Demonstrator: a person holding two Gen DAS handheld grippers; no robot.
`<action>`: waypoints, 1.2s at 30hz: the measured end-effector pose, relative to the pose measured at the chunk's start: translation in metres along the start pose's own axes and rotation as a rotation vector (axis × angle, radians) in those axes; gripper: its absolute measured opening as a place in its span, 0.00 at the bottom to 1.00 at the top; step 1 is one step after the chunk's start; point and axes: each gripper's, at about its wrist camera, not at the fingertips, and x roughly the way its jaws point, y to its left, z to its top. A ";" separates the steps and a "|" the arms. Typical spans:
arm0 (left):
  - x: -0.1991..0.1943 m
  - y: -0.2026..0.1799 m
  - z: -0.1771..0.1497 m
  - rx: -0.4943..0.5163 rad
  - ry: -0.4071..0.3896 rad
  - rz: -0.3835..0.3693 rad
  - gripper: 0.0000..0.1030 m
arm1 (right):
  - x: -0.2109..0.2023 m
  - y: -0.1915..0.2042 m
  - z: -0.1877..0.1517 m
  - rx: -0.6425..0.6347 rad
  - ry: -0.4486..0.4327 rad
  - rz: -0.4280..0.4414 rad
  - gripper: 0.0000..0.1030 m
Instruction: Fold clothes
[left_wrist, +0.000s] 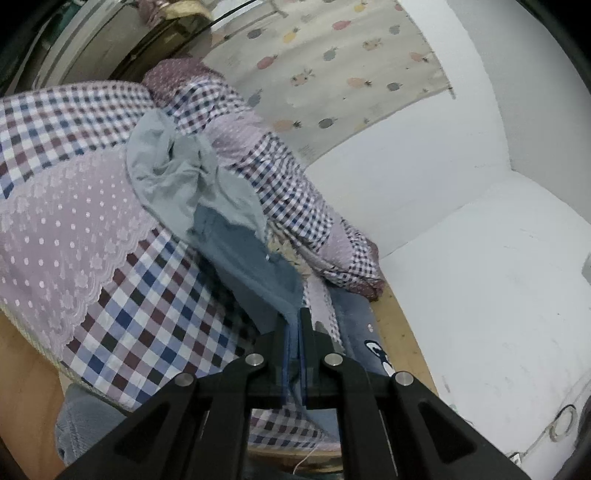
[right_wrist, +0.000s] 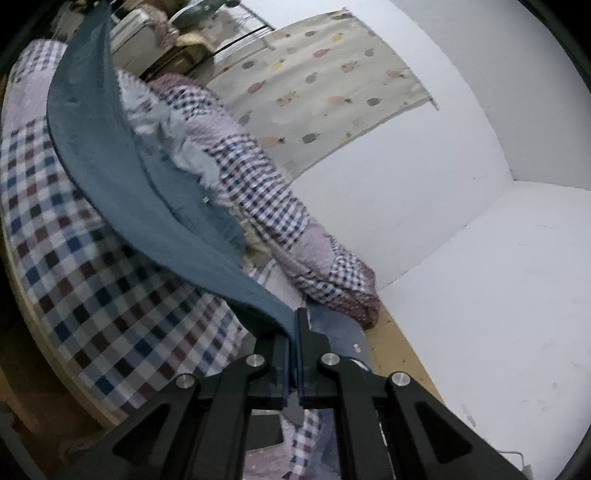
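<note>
Both the left gripper (left_wrist: 295, 321) and right gripper (right_wrist: 294, 325) are clamped on the blue garment (right_wrist: 110, 166). It hangs above the checked bedspread (left_wrist: 140, 295), a pale grey garment (left_wrist: 173, 173) crumpled beyond it.

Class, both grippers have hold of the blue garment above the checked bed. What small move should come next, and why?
Probably draw the two grippers apart to stretch it flat. The left gripper and right gripper are both shut on the blue garment, whose paler part is bunched on the bed.
</note>
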 end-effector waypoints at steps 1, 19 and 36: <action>-0.006 -0.004 0.000 0.008 -0.006 -0.007 0.02 | -0.003 -0.010 0.002 0.010 -0.005 -0.005 0.00; -0.117 -0.086 -0.024 0.141 -0.101 -0.189 0.02 | -0.115 -0.110 0.036 0.004 -0.136 -0.086 0.00; -0.079 -0.079 -0.002 0.090 -0.048 -0.144 0.02 | -0.095 -0.136 0.044 0.025 -0.087 0.001 0.00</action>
